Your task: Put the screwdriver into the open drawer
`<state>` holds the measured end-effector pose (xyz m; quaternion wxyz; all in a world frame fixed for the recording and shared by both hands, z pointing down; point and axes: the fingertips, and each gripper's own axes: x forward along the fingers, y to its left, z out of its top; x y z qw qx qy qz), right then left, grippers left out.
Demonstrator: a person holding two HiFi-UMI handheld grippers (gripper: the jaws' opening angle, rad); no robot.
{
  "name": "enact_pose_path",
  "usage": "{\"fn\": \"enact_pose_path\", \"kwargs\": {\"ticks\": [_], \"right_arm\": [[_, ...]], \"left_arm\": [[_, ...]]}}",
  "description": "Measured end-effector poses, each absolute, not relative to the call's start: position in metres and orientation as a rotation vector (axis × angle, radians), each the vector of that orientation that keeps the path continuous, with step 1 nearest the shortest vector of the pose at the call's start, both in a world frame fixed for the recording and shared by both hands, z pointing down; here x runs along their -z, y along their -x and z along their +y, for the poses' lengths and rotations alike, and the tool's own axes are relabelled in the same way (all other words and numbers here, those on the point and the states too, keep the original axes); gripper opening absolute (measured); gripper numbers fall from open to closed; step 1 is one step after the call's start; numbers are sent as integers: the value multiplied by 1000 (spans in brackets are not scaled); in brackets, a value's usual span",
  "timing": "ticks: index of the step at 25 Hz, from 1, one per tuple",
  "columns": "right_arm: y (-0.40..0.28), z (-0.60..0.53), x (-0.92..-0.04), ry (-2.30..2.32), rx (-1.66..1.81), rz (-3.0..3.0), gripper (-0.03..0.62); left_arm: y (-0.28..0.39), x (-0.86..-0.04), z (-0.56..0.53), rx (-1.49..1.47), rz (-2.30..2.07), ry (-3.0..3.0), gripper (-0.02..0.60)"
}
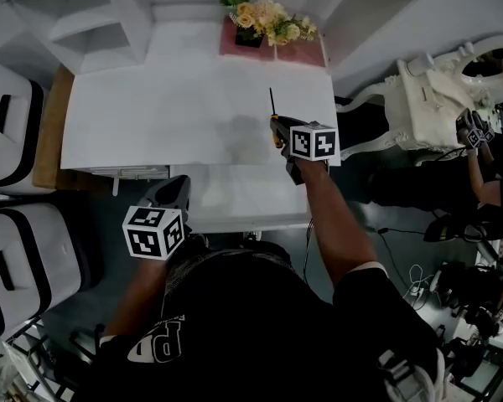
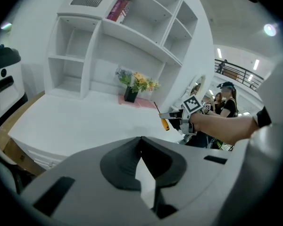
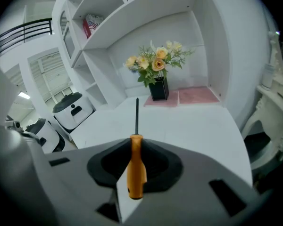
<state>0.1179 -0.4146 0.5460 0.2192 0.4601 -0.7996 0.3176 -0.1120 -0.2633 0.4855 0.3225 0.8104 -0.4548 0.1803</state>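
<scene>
The screwdriver (image 3: 136, 168) has an orange handle and a thin black shaft. My right gripper (image 3: 134, 149) is shut on the handle, and the shaft points away over the white desk (image 1: 176, 107). In the head view the right gripper (image 1: 278, 129) holds the screwdriver (image 1: 273, 117) above the desk's right front part. The open drawer (image 1: 235, 198) juts out below the desk's front edge, its white bottom showing. My left gripper (image 1: 178, 188) hovers at the drawer's left front corner; in its own view its jaws (image 2: 141, 145) meet at the tips with nothing between them.
A black vase of flowers (image 1: 264, 19) stands on a pink mat (image 1: 298, 53) at the desk's back right. White shelves (image 2: 132, 27) rise behind. White and black appliances (image 1: 8, 124) stand to the left, ornate white furniture (image 1: 427, 99) and people to the right.
</scene>
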Motion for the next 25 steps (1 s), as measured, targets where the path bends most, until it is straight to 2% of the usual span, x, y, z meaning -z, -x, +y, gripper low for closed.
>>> {"fn": "enact_pose_path", "kwargs": {"ticks": [25], "right_arm": [[-131, -317, -469, -1242, -859, -2484, 75]], "left_arm": [[54, -461, -254, -506, -1220, -2240, 12]]}}
